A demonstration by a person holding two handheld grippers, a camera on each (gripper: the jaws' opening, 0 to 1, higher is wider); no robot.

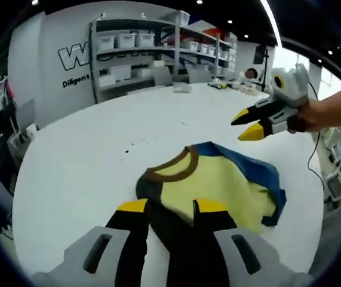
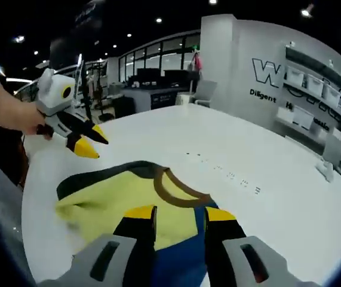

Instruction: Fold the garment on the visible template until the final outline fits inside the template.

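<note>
A yellow shirt (image 1: 218, 186) with a brown collar (image 1: 171, 169), a blue side (image 1: 260, 170) and a dark side lies crumpled on the white table (image 1: 86, 161). My left gripper (image 1: 171, 207) stands open over the shirt's dark near edge. My right gripper (image 1: 249, 124) hangs open above the table just beyond the blue side, held by a hand. In the right gripper view, the right gripper (image 2: 180, 213) is open over the shirt (image 2: 113, 191) near its collar (image 2: 176, 192). There the left gripper (image 2: 92, 143) hovers open past the shirt's dark edge.
Small dark marks (image 2: 224, 170) run in a row on the table beyond the collar. Shelves with white bins (image 1: 137, 45) stand behind the table's far edge, next to a wall with lettering. The table's rounded edge (image 2: 30, 197) lies close to the shirt.
</note>
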